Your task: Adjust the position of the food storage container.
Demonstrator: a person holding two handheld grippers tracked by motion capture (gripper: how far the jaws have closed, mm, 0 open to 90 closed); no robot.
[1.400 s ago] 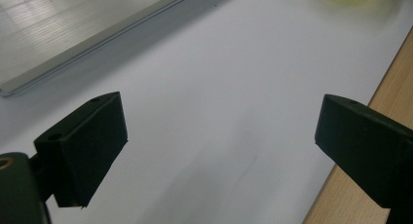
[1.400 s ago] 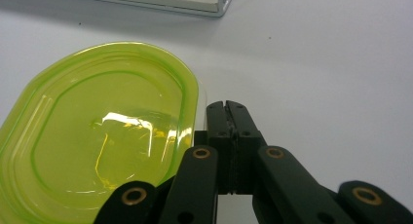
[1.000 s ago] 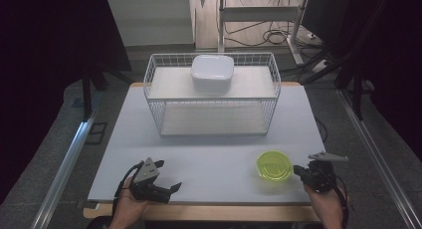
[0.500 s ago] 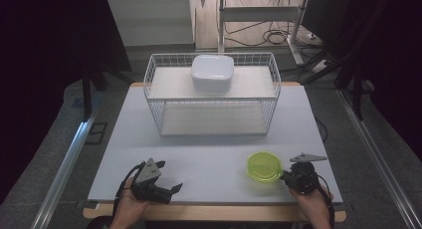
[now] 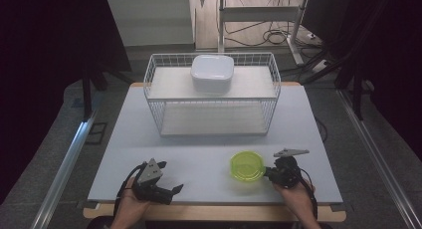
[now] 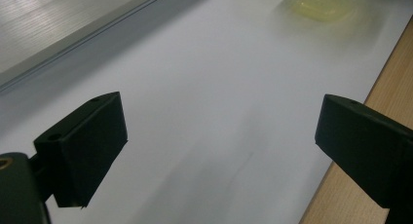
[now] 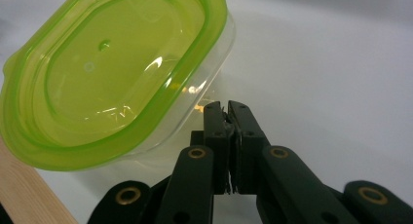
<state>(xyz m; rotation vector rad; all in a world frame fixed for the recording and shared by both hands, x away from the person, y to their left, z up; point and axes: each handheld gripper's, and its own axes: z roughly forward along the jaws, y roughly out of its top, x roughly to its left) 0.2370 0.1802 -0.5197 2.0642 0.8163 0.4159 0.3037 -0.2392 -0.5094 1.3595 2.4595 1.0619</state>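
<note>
Right tongs (image 5: 269,172) are lying closed, tips touching the green-lidded container (image 5: 247,166), which is sitting near the bench's (image 5: 209,154) front edge. Left tongs (image 5: 174,189) are resting wide open, gripping nothing.

Dark room; grey floor (image 5: 54,139); metal rack (image 5: 259,20) behind table (cables (image 5: 278,37) on floor beneath).

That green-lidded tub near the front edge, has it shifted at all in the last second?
Yes. The green-lidded tub has slid left along the table's front, pushed by the shut right gripper; it now sits below the wire basket's right half.
</note>
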